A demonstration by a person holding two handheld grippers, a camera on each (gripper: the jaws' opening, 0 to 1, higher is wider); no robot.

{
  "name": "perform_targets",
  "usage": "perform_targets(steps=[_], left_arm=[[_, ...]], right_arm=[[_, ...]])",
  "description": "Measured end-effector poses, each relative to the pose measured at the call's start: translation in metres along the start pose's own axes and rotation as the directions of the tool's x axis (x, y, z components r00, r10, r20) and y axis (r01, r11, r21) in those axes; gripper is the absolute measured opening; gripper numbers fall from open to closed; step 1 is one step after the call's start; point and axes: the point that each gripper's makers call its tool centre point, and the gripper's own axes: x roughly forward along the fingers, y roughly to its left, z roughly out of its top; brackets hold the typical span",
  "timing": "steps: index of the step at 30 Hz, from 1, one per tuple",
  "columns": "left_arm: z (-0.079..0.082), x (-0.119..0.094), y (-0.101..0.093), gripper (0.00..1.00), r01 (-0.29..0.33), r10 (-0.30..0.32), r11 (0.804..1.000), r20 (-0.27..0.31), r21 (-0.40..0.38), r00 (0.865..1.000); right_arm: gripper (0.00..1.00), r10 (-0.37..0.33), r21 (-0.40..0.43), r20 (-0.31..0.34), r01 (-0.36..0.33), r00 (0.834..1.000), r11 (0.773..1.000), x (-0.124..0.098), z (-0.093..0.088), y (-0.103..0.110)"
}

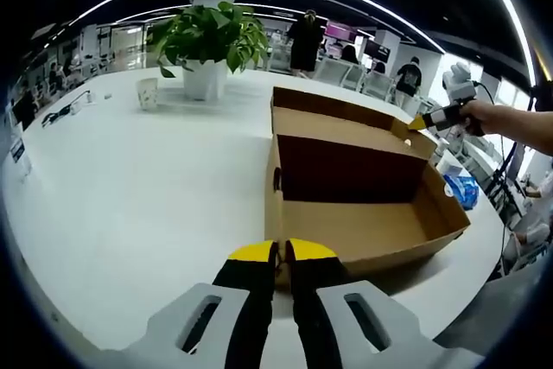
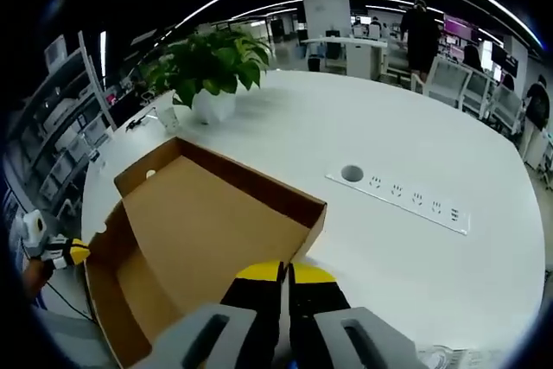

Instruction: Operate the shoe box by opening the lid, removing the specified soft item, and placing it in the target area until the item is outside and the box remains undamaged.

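A brown cardboard shoe box [image 1: 363, 229] lies open on the white table [image 1: 138, 196], its hinged lid [image 1: 346, 123] swung back flat behind it. The inside of the box shows a bare floor and a dark back wall; I see no soft item in it. My left gripper [image 1: 281, 252] has its yellow-tipped jaws pressed together on the box's near left corner, and it is also at the box corner in the right gripper view [image 2: 73, 252]. My right gripper [image 2: 283, 272] is shut on the lid's [image 2: 207, 213] rim, and a hand holds it at the lid's far corner [image 1: 421, 122].
A potted plant [image 1: 207, 41] and a paper cup [image 1: 148, 92] stand on the far side of the table. A socket strip [image 2: 406, 199] and a cable hole [image 2: 352, 174] sit in the tabletop. A blue pack [image 1: 460, 187] lies right of the box. People and chairs are behind.
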Motion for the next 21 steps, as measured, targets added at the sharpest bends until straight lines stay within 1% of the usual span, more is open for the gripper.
perform_targets(steps=[5, 7, 9, 14, 21], left_arm=[[0.0, 0.0, 0.001, 0.03, 0.001, -0.001, 1.0, 0.001, -0.003, 1.0], [0.0, 0.0, 0.001, 0.03, -0.002, 0.002, 1.0, 0.002, 0.0, 1.0], [0.0, 0.0, 0.001, 0.03, -0.002, 0.002, 1.0, 0.002, 0.001, 1.0], [-0.001, 0.0, 0.001, 0.03, -0.001, 0.001, 1.0, -0.001, 0.008, 1.0], [-0.002, 0.0, 0.0, 0.03, 0.0, 0.0, 1.0, -0.001, 0.005, 1.0]], right_arm=[[0.0, 0.015, -0.046, 0.035, -0.013, 0.999, 0.999, -0.007, 0.005, 0.002], [0.0, 0.018, -0.067, 0.058, -0.014, 0.998, 0.998, -0.012, 0.008, 0.003], [0.0, 0.021, -0.069, 0.072, -0.016, 0.997, 0.997, -0.015, 0.01, 0.005], [0.0, 0.028, -0.102, 0.13, -0.015, 0.991, 0.995, -0.028, 0.014, 0.013], [0.0, 0.037, -0.124, 0.174, -0.015, 0.984, 0.992, -0.041, 0.015, 0.021]])
